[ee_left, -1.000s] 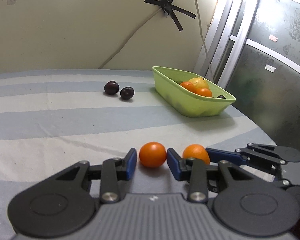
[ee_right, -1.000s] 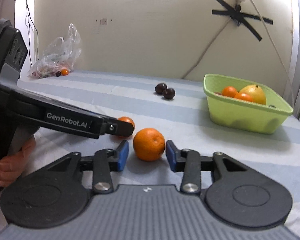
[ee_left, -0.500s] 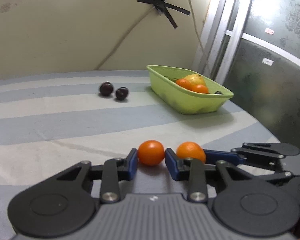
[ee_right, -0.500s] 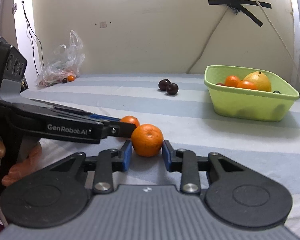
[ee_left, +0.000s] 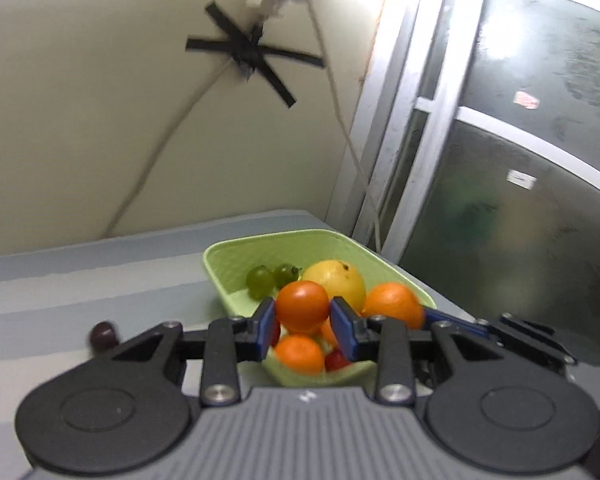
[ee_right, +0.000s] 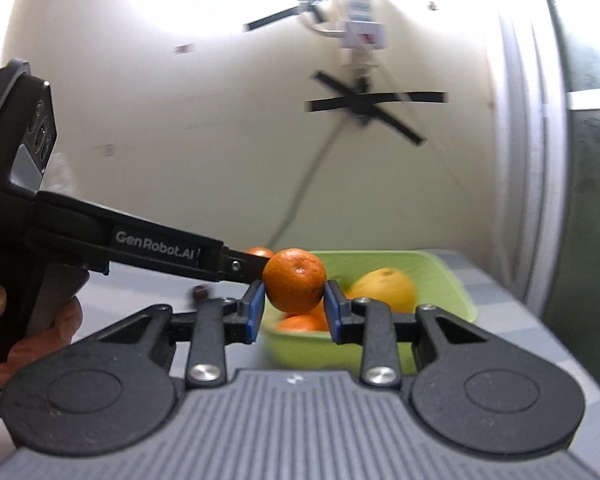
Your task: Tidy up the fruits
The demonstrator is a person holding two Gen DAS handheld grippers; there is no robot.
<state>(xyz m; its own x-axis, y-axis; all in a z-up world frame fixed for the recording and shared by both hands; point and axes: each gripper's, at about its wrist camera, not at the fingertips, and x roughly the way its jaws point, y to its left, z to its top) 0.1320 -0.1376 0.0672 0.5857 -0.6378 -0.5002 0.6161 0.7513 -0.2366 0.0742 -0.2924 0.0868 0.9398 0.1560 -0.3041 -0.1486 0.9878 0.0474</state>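
Note:
My left gripper (ee_left: 305,325) is shut on a small tangerine (ee_left: 302,305), held in the air over the near end of the green basket (ee_left: 260,249). My right gripper (ee_right: 294,309) is shut on a larger orange (ee_right: 294,283), raised just in front of the basket (ee_right: 440,276). In the left wrist view that orange (ee_left: 392,304) shows at the right, beside the tangerine. The basket holds a yellow fruit (ee_left: 336,282), two green fruits (ee_left: 262,280), another tangerine (ee_left: 300,354) and a small red fruit (ee_left: 336,360).
A dark plum (ee_left: 102,334) lies on the striped tablecloth left of the basket. A person's hand (ee_right: 32,328) grips the left tool's handle. A cable and black tape hang on the wall behind; a glass door frame (ee_left: 400,160) stands to the right.
Both grippers closed on their fruits on the table, lifted them and carried them forward to the basket. The basket now fills the view just beyond the fingers.

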